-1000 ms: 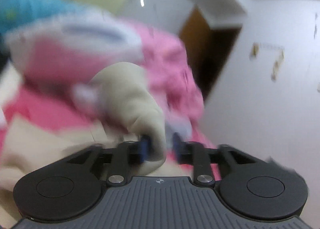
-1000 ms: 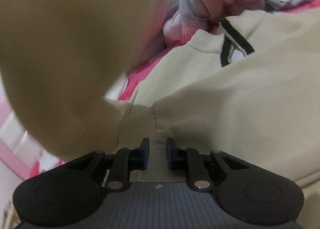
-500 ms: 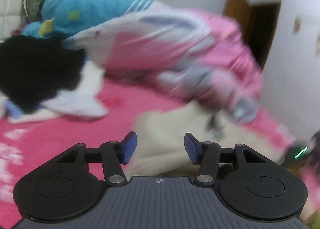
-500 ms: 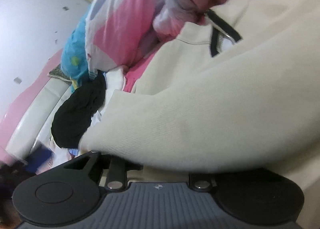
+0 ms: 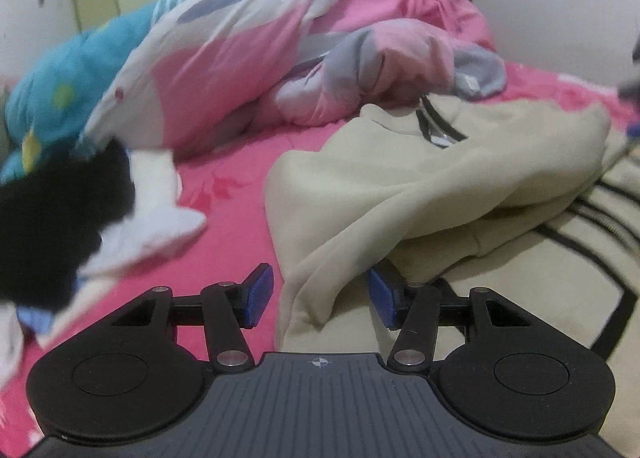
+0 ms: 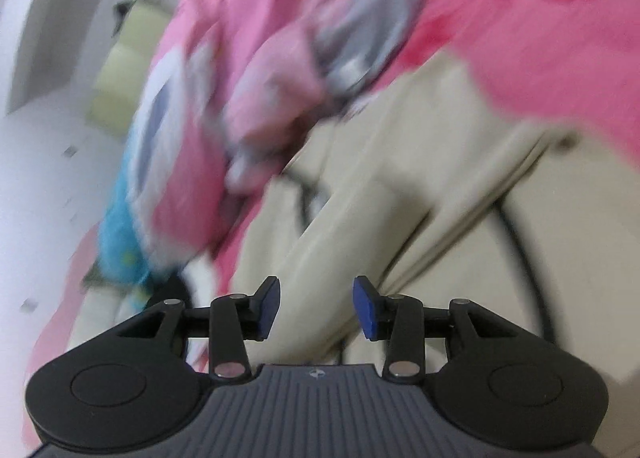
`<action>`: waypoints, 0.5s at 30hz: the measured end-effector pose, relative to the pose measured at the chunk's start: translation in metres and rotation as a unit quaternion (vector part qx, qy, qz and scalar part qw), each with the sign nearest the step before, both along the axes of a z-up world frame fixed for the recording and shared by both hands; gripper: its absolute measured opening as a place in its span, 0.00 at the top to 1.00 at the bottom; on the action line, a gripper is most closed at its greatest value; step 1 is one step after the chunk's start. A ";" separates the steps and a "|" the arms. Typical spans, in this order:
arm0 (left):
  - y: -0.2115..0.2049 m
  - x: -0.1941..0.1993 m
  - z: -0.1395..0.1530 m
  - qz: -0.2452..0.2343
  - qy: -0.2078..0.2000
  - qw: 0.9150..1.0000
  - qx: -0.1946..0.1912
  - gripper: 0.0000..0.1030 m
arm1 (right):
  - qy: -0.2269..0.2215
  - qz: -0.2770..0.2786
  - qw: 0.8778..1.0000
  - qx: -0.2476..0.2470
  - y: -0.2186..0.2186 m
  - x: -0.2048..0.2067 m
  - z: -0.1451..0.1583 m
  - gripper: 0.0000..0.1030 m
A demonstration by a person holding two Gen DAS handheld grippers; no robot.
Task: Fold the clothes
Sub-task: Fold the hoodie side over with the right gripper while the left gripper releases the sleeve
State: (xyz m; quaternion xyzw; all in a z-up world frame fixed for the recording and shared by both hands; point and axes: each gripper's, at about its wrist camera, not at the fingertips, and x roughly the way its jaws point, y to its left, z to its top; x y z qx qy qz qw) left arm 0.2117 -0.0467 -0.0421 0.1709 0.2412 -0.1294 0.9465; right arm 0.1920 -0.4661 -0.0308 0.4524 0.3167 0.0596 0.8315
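A beige sweatshirt (image 5: 440, 177) with a black-edged zip collar lies on the pink bed sheet (image 5: 240, 193), one sleeve draped across its body. My left gripper (image 5: 320, 296) is open low over its near left edge. A fold of beige cloth hangs loosely between the blue pads (image 5: 256, 294), and they do not press on it. In the blurred right wrist view, my right gripper (image 6: 316, 306) hovers over the sweatshirt (image 6: 400, 238). Its jaws are opening, and the beige cloth lies beyond them, not gripped.
A heap of pink, white and grey bedding (image 5: 248, 57) and a blue cushion (image 5: 72, 69) lie behind the sweatshirt. A black garment (image 5: 52, 217) and a white one (image 5: 160, 209) lie to the left. Beige cloth with black stripes (image 5: 580, 225) lies at the right.
The left gripper let go of the beige sleeve, opened and sank toward the bed. The right gripper opened and swung across the sweatshirt, whose raised sleeve now lies flat.
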 end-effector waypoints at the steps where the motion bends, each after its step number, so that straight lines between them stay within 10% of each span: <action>1: -0.002 0.001 -0.003 0.001 -0.006 1.000 0.007 0.49 | 0.003 -0.009 1.000 -0.013 -0.005 0.007 0.003 0.58; 12: 0.010 0.016 -0.005 0.027 -0.018 0.999 -0.036 0.49 | 0.120 0.015 0.990 -0.077 -0.012 0.092 -0.008 0.59; 15: 0.011 0.019 -0.007 0.030 -0.014 0.999 -0.041 0.56 | 0.122 0.034 0.988 -0.084 -0.007 0.104 -0.011 0.85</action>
